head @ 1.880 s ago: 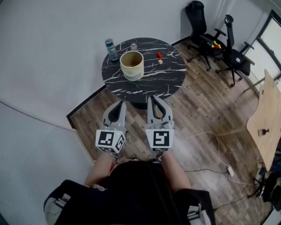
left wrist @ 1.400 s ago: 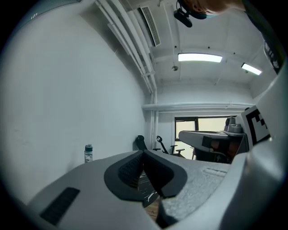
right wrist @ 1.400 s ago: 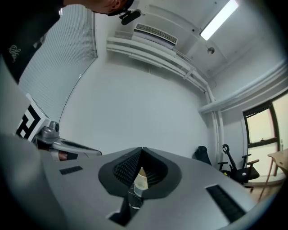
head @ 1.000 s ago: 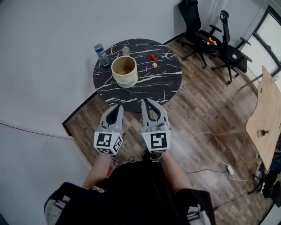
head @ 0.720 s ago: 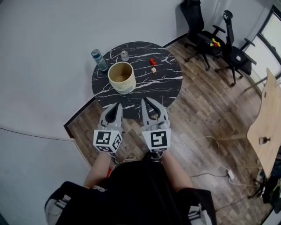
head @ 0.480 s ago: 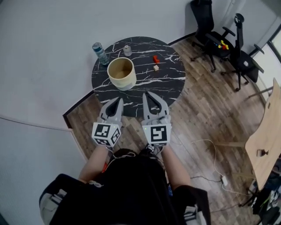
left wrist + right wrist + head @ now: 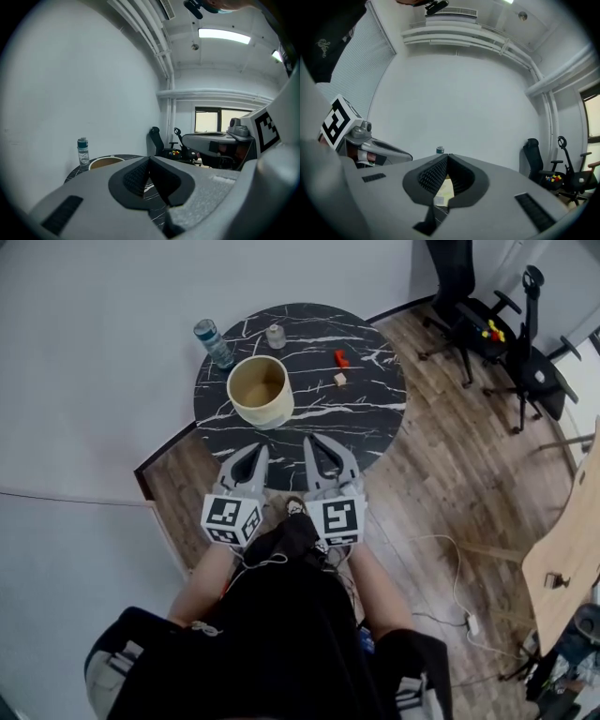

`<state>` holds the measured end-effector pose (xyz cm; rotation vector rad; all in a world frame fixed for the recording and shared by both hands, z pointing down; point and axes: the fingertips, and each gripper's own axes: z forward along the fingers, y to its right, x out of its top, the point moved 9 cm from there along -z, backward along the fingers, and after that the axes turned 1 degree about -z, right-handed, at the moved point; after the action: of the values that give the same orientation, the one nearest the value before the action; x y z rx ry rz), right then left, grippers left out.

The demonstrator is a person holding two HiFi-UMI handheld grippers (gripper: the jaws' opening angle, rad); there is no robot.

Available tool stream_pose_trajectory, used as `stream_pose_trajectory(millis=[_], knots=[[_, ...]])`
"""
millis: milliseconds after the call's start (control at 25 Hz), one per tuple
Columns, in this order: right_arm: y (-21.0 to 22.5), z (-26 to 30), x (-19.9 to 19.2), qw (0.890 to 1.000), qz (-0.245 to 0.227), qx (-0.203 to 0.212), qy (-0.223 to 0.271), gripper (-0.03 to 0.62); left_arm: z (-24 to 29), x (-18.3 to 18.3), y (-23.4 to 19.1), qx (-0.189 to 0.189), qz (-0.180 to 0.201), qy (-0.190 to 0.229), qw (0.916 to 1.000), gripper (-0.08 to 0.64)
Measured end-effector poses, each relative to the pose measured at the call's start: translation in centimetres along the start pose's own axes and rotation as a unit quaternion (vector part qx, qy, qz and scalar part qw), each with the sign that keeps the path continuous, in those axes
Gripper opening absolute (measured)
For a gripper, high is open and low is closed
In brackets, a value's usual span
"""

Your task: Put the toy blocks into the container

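Both tools are held low in the middle of the head view. The left tool (image 7: 256,450) and the right tool (image 7: 313,442) each have their jaws pressed together, with nothing between them, and their tips sit at the near edge of the round dark marbled surface (image 7: 366,418).

From where I stand, the reach for the first block has not begun. The right tool looks the better placed. Its jaws will need to part before it comes down, then close squarely on two flat faces, since the pieces are small and would likely skid if nudged.

The red block (image 7: 340,358) lies upper right of centre on the surface, and the pale block (image 7: 339,379) is just below it, a little apart. The container (image 7: 267,416), a cream, open-topped pot that looks empty, stands to their left. A bottle (image 7: 210,341) and a small can (image 7: 276,336) stand behind it.
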<state>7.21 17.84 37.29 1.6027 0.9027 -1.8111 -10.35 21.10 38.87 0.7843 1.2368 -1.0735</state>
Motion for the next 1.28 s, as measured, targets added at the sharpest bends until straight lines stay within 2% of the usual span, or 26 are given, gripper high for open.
stream_pose_trajectory(millis=[200,400,760,1120,1280], knots=[[2.9,3.5,-2.0,0.999,0.011,0.011,-0.046,-0.003,4.6,-0.5,-1.2,-0.032,0.006,-0.034,0.9989,0.0],[5.8,6.4,-3.9,0.995,-0.009,0.014,-0.095,-0.003,8.9,-1.1,-2.3,-0.069,-0.001,-0.056,0.996,0.0],[8.4,10.4,-6.0,0.988,0.002,0.008,-0.153,-0.003,13.3,-2.5,-3.3,-0.109,-0.011,-0.086,0.9903,0.0],[11.0,14.2,-8.9,0.976,-0.024,0.053,-0.208,-0.003,15.9,-3.8,-4.0,-0.093,-0.027,-0.112,0.9889,0.0],[12.1,16.0,-10.4,0.965,-0.045,0.116,-0.232,-0.003,16.3,-4.2,-4.4,-0.046,-0.047,-0.127,0.9897,0.0]])
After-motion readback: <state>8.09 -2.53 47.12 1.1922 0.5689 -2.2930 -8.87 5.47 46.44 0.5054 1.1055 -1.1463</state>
